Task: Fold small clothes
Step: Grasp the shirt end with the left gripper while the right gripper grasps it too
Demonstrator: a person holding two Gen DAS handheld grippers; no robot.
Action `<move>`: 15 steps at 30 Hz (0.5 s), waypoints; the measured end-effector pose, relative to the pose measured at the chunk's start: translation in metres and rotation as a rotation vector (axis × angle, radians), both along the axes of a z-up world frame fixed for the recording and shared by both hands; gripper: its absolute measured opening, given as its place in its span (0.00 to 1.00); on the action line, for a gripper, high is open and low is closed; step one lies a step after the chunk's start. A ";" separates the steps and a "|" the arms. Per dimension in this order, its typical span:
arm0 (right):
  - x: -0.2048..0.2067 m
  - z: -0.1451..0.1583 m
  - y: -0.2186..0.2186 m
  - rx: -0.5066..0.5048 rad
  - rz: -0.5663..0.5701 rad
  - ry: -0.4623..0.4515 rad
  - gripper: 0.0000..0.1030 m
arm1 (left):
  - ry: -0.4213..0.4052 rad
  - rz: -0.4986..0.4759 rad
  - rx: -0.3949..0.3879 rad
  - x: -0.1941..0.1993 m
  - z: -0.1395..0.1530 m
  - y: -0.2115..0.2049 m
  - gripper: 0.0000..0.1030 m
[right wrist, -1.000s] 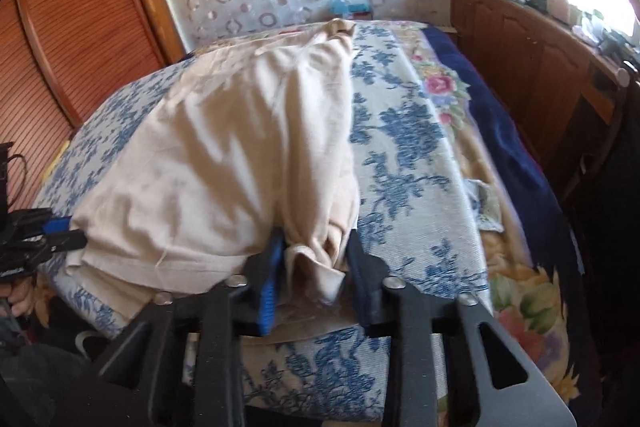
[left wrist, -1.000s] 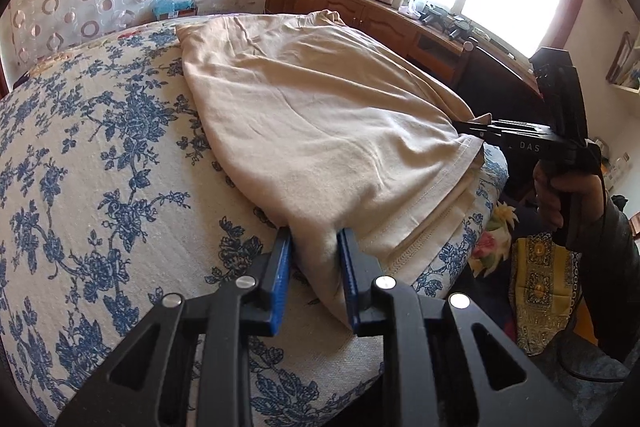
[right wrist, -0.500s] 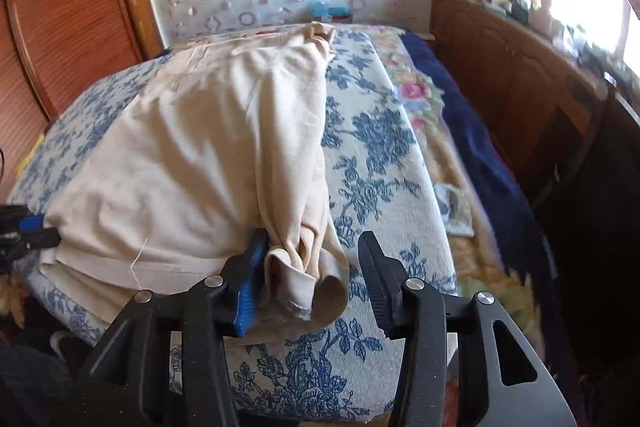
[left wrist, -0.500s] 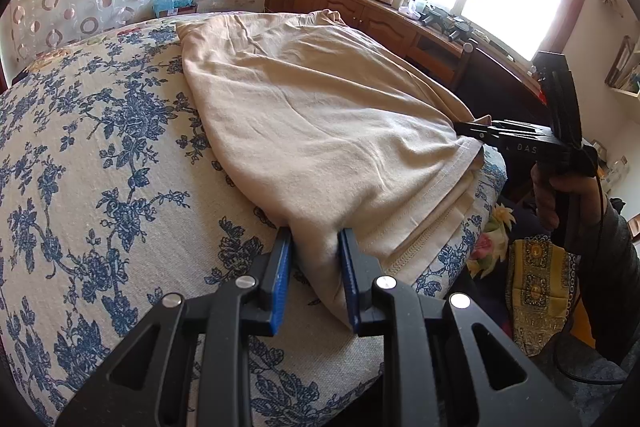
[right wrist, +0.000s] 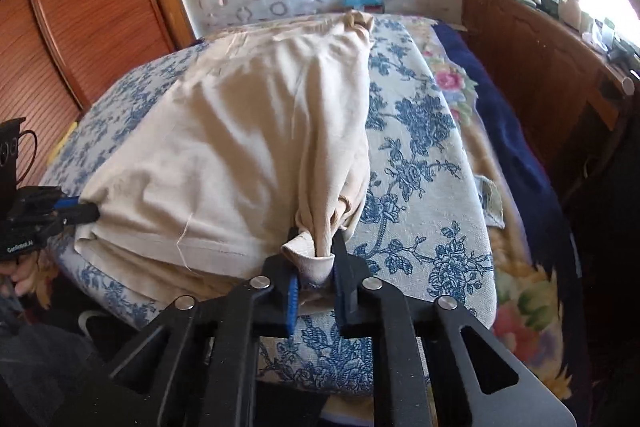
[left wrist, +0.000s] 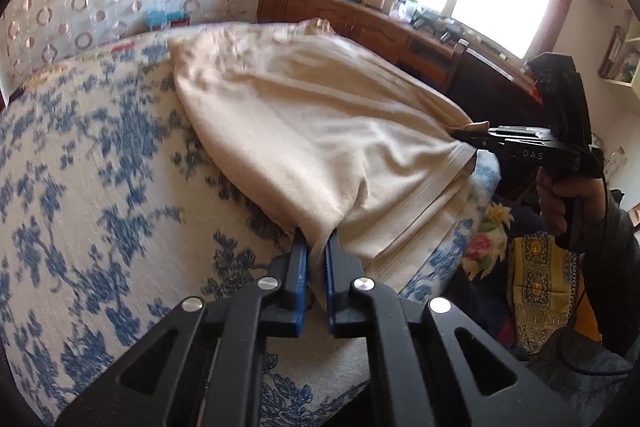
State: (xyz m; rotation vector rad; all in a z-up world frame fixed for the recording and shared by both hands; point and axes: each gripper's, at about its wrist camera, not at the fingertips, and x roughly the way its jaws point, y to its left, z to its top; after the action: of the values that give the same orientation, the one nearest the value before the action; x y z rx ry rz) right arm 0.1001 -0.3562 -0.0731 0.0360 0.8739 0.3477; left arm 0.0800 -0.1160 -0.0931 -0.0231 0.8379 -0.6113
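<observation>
Lying spread over the bed (left wrist: 100, 187), the beige garment (left wrist: 320, 131) covers much of the blue-flowered bedspread, reaching from the near edge of the bed toward the far edge by the curtained wall. Its far end is bunched into a small knot of cloth close to that far edge. The hem runs along the near edge, with a loose thread hanging from the stitching in the right wrist view.

The left tongs (left wrist: 316, 247) have just been closing, and their blue-lined jaws now pinch a fold of the garment at the hem, near one near corner of the bed; cloth fills the narrow gap between them. The right tongs (right wrist: 314, 247) have also just been closing and now clamp a gathered bunch of the same garment at the other end of the hem, with a rolled cuff of fabric sticking out between the black jaws. Each tool shows in the other's view at the side of the garment: the right tongs held by a hand (left wrist: 560, 199) in a dark sleeve, and the left tongs at the left margin with fingers just visible beneath.

Between the two grips the cloth lies in long soft creases. Beyond the bed stand a wooden cabinet (right wrist: 540, 67) under a bright window and a slatted wooden door (right wrist: 80, 7).
</observation>
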 end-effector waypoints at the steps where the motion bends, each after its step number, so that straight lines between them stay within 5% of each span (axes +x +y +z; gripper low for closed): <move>1: -0.003 0.004 -0.002 0.020 -0.006 -0.016 0.08 | -0.017 0.001 -0.018 -0.002 0.007 0.002 0.04; 15: -0.051 0.084 0.005 0.137 0.043 -0.173 0.06 | -0.133 0.035 -0.170 -0.014 0.078 0.049 0.04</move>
State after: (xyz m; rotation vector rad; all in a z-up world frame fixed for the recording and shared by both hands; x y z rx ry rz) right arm 0.0493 -0.3510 0.0106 0.1122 0.6795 0.4438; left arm 0.0662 -0.0670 -0.0148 -0.1497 0.6546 -0.6429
